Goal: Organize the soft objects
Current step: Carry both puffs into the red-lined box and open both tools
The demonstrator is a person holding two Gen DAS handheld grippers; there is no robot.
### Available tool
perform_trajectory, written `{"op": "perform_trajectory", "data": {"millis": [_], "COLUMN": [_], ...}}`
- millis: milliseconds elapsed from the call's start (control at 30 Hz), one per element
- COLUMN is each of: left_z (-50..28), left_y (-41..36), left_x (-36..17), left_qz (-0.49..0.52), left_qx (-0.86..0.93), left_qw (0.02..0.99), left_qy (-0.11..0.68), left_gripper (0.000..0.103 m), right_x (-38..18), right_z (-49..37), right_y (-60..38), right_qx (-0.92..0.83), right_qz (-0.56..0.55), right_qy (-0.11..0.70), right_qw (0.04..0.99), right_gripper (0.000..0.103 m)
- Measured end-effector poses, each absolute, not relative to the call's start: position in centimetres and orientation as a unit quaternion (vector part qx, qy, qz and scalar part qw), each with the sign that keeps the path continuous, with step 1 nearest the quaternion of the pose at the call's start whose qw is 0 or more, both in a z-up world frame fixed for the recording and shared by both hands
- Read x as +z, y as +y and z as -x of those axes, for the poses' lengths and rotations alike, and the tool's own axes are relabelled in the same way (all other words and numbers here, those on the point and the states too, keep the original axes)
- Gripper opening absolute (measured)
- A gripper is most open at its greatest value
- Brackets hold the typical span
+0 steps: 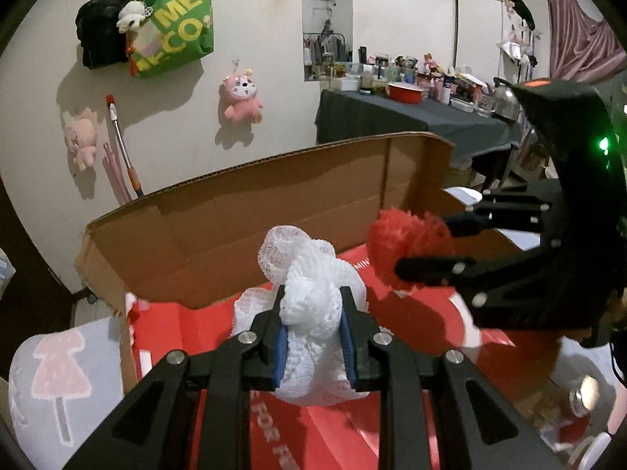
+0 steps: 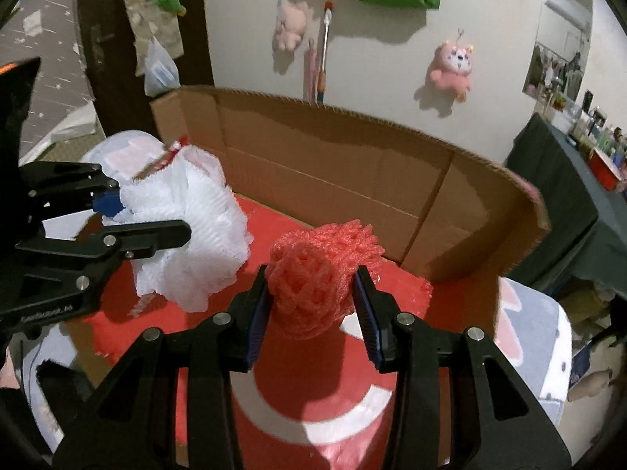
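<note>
My left gripper (image 1: 313, 337) is shut on a bunch of white foam netting (image 1: 309, 297), squeezed between its blue pads above a shallow cardboard box (image 1: 243, 211) with a red printed floor. From the right wrist view the same white netting (image 2: 196, 231) hangs from the left gripper (image 2: 145, 215) at the left. My right gripper (image 2: 311, 305) is shut on a wad of red foam netting (image 2: 317, 274), held over the red floor of the box (image 2: 352, 180). The left wrist view has the red netting (image 1: 403, 243) in the right gripper (image 1: 443, 243) to the right.
The box's tall back flap stands upright against a white wall hung with pink plush toys (image 1: 241, 96) and a green bag (image 1: 176, 23). A grey and pink patterned blanket (image 1: 51, 376) lies under the box. A dark-clothed cluttered table (image 1: 411, 117) stands at the right.
</note>
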State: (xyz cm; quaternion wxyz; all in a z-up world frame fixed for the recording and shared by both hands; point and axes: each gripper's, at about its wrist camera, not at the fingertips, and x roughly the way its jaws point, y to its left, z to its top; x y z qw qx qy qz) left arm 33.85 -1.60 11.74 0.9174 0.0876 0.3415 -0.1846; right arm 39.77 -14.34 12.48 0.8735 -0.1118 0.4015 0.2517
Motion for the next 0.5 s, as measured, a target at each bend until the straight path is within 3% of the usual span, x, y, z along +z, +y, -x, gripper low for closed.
{"op": "perform_trajectory", "data": {"millis": [500], "left_z": [-37.5], "left_y": [-2.6], "left_x": [8.6], "left_qz": [-0.100], "left_qx": [-0.160], "left_qw": [0.909], "left_qy": [0.372], "left_gripper": [0.030], "right_x": [7.7], "right_z": [-43.4], "right_y": [-13.3], "right_qx": [0.215], "right_qz": [0.122], "right_qy": [0.467], "right_qw": [0.849], "right_gripper": [0.042]}}
